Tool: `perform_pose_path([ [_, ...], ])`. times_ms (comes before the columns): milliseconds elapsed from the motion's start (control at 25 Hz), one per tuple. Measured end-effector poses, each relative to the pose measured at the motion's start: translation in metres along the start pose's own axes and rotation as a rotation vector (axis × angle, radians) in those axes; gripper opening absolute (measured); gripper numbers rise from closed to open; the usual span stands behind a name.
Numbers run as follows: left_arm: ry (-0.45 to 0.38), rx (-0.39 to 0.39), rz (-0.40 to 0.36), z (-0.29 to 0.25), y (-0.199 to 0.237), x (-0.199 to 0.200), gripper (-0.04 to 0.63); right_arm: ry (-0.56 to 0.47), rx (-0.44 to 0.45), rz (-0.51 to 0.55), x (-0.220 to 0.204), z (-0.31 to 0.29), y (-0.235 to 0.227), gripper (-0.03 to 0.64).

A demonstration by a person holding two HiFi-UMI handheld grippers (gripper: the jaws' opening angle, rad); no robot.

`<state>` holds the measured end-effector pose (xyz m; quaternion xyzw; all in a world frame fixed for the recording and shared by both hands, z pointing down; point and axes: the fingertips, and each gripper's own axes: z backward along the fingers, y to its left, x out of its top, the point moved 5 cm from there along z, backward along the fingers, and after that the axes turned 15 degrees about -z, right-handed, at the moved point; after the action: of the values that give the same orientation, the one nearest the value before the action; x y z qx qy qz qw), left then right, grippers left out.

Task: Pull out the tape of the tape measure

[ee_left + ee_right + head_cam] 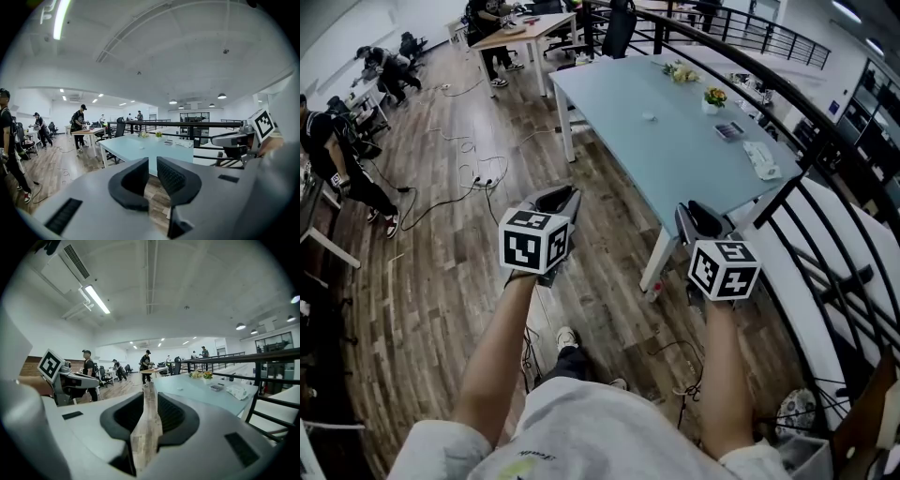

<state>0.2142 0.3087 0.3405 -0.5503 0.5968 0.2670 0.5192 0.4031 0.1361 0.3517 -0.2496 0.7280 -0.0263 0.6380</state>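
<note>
Your left gripper (558, 199), jaws slightly parted, empty, your right gripper (701, 218) the same, marker cubes (534, 241) showing black-and-white squares, both just short of the pale blue table (675, 159), tape measure indistinguishable among small items (729, 130) there.

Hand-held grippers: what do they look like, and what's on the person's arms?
The left hand-held gripper and the right hand-held gripper both have pale grey bodies with dark, ribbed, curved pads. Each carries a white cube printed with black square markers. No cables show on them. The person wears a white short-sleeved T-shirt; the forearms are bare.
</note>
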Motion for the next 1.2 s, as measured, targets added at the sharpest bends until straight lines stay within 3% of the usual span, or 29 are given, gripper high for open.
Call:
perform_pose_path([
  [680, -0.022, -0.130, -0.027, -0.102, 0.094, 0.011, 0.137, -0.008, -0.115, -0.017, 0.028, -0.106, 0.000, 0.202],
  [1200, -0.057, -0.215, -0.035, -0.154, 0.163, 0.016, 0.187, -0.041, -0.190, -0.043, 0.045, -0.174, 0.019, 0.248],
])
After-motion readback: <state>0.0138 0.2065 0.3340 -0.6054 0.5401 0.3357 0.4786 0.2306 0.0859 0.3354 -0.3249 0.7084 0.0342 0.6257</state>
